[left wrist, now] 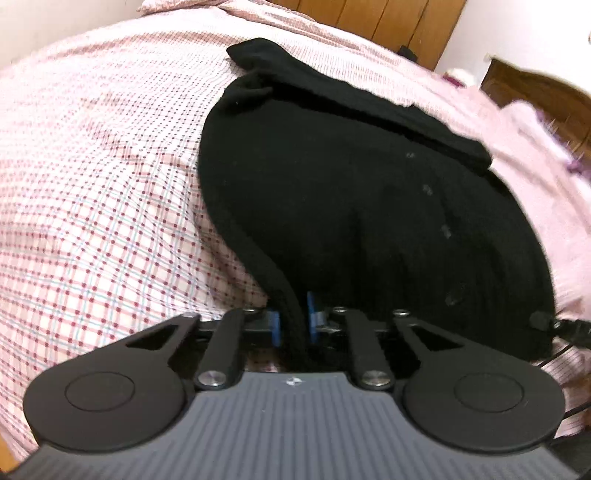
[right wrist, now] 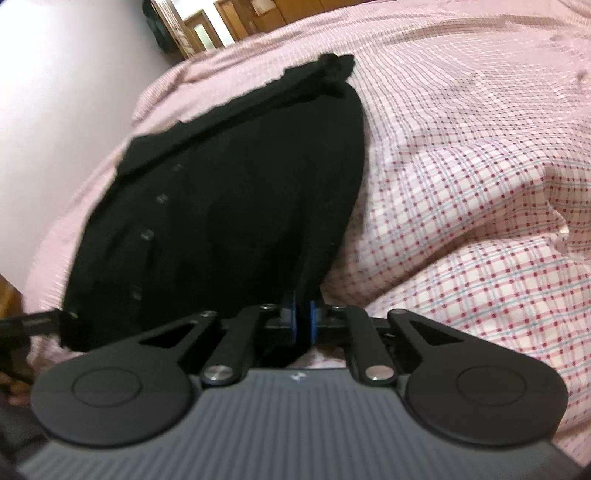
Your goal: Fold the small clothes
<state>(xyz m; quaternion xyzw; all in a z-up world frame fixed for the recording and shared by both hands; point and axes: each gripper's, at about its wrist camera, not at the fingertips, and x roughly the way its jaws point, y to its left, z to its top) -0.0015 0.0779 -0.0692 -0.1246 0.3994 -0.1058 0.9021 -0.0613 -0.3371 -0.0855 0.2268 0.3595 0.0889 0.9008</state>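
A black knitted garment (left wrist: 351, 206) with a row of small buttons lies spread on a pink checked bedsheet (left wrist: 92, 184). My left gripper (left wrist: 293, 314) is shut on the garment's near left hem, the cloth pinched between its blue pads. In the right wrist view the same black garment (right wrist: 221, 206) stretches away from me, and my right gripper (right wrist: 303, 317) is shut on its near right hem. A folded sleeve or collar band runs across the garment's far edge. The tip of the other gripper (right wrist: 33, 321) shows at the garment's near left corner.
The bedsheet (right wrist: 461, 184) rises in soft folds to the right of the garment. A wooden headboard (left wrist: 388, 18) and dark wooden furniture (left wrist: 535, 92) stand beyond the bed. A white wall (right wrist: 55, 110) lies on the left of the right wrist view.
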